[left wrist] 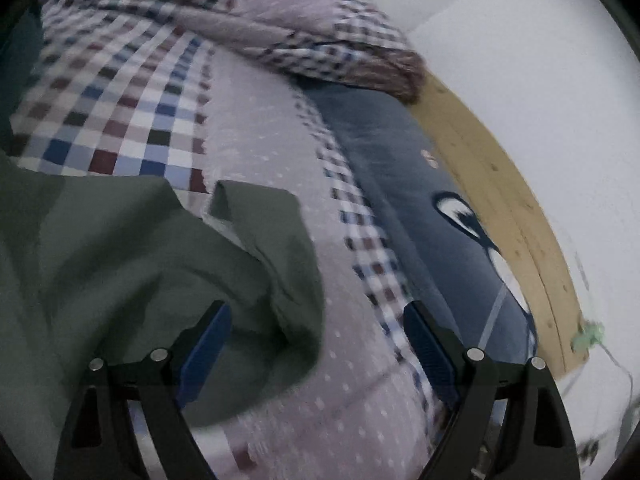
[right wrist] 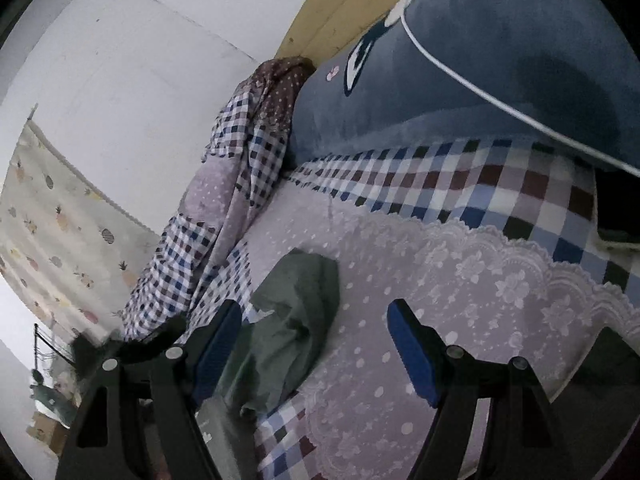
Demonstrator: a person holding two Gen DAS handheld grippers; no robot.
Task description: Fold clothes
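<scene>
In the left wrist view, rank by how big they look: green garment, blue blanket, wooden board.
1. Green garment, though it lies nearest the camera.
2. Blue blanket.
3. Wooden board.
Blanket and board look close; unsure.

A checked and dotted lilac bedspread [right wrist: 420, 264] meets a blue blanket [right wrist: 480, 60], wooden board [left wrist: 500, 184] and fruit-print curtain [right wrist: 60, 232].

Spread on the bedcover [left wrist: 280, 168]: a garment [left wrist: 132, 264], lower left in the left wrist view. Heaped behind it, a quilt [left wrist: 256, 20]. Right of the bedcover, a blanket [left wrist: 404, 184], then a wooden board [left wrist: 500, 200] against the wall [left wrist: 540, 80].
</scene>
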